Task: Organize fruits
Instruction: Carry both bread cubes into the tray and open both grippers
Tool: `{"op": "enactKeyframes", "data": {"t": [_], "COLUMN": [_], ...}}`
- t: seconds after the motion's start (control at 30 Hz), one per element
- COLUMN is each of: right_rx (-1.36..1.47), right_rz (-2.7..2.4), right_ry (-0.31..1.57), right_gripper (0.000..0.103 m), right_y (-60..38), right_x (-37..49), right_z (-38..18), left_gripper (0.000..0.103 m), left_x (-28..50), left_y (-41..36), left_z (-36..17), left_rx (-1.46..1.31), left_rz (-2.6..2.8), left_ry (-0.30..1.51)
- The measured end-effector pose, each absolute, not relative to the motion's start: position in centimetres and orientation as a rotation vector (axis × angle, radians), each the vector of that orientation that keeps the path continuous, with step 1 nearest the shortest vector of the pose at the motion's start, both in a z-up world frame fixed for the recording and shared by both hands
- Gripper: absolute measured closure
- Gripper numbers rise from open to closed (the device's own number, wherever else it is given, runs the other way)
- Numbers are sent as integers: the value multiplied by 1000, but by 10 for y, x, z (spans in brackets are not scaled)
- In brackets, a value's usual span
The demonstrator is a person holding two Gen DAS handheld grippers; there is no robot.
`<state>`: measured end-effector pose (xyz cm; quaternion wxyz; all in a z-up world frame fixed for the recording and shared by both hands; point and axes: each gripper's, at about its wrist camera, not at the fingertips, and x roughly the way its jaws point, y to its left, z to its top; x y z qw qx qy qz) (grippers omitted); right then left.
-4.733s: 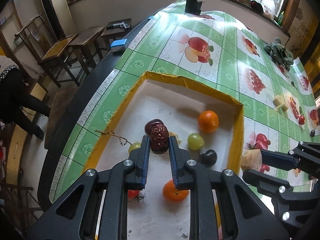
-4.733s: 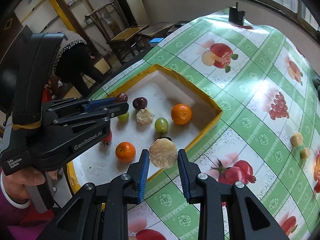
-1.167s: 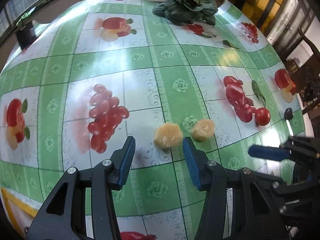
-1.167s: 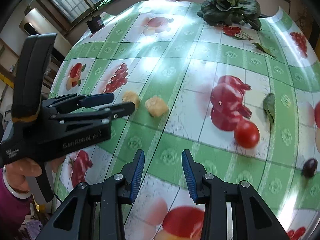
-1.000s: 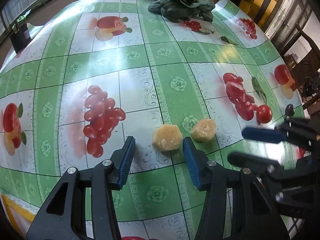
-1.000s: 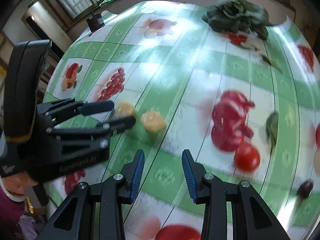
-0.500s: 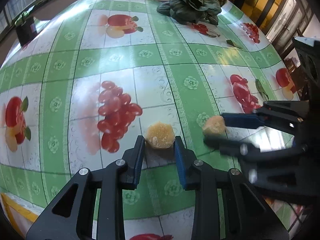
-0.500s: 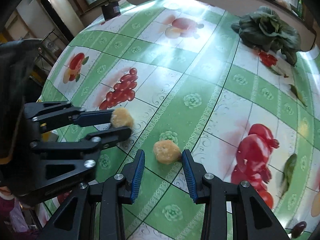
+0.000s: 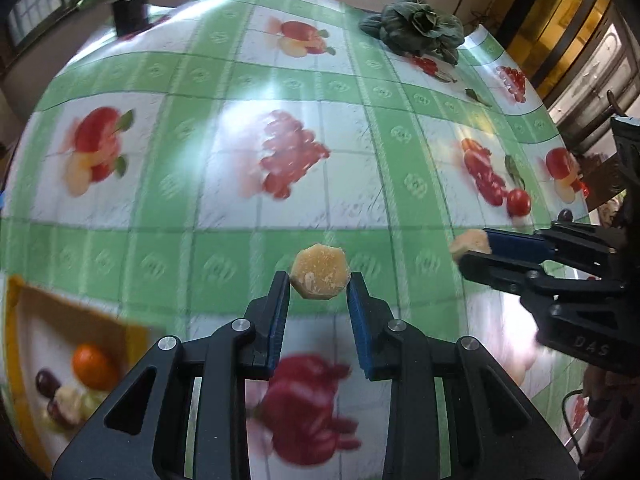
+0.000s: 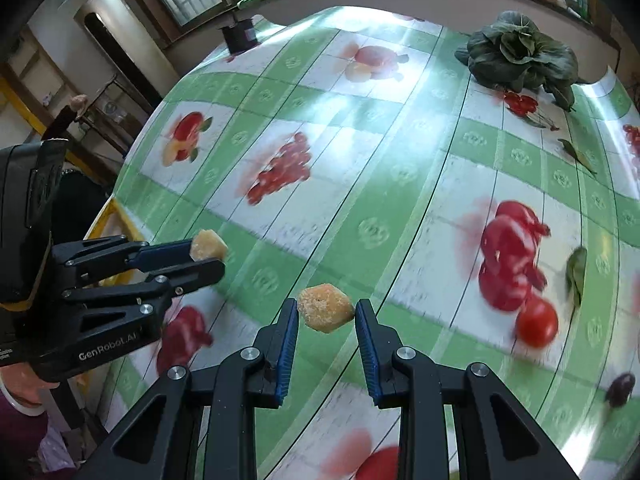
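Note:
My left gripper (image 9: 319,283) is shut on a pale yellow hexagonal candied fruit piece (image 9: 319,276), held clear above the fruit-print tablecloth. My right gripper (image 10: 326,312) is shut on a second, sugar-crusted yellow piece (image 10: 326,314), also lifted off the cloth. Each gripper shows in the other's view: the right one (image 9: 474,250) with its piece (image 9: 470,242) at the right edge, the left one (image 10: 208,254) with its piece (image 10: 207,245) at the left. The yellow-rimmed white tray (image 9: 12,312) at lower left holds an orange (image 9: 90,362), dark plums and other fruit.
A red cherry tomato (image 10: 536,322) and a dark plum (image 10: 620,389) lie on the cloth to the right. A leafy green vegetable (image 10: 520,54) sits at the far right end. A small black pot (image 10: 239,38) stands at the far edge. A hand holds the left gripper's handle.
Both grippers closed on the two yellow pieces and lifted them off the cloth. The left view has swung toward the tray, which now shows at its lower left.

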<state>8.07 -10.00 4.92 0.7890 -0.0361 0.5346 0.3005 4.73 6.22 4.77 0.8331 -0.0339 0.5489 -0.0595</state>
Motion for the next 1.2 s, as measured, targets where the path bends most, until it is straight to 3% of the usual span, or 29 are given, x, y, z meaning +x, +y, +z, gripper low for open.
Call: {"op": "enactKeyframes", "data": {"t": [1.2], "right_rx": [-279], "right_rz": [910], "right_ry": [1100], "right_gripper": [75], "right_y": [63], "right_x": [-40], "right_z": [90], "left_gripper": [74], "left_x": [-82], "left_y": [217], "left_z": [84], "left_rx": [-144], "left_rz": [251], "left_ry": [1088]}}
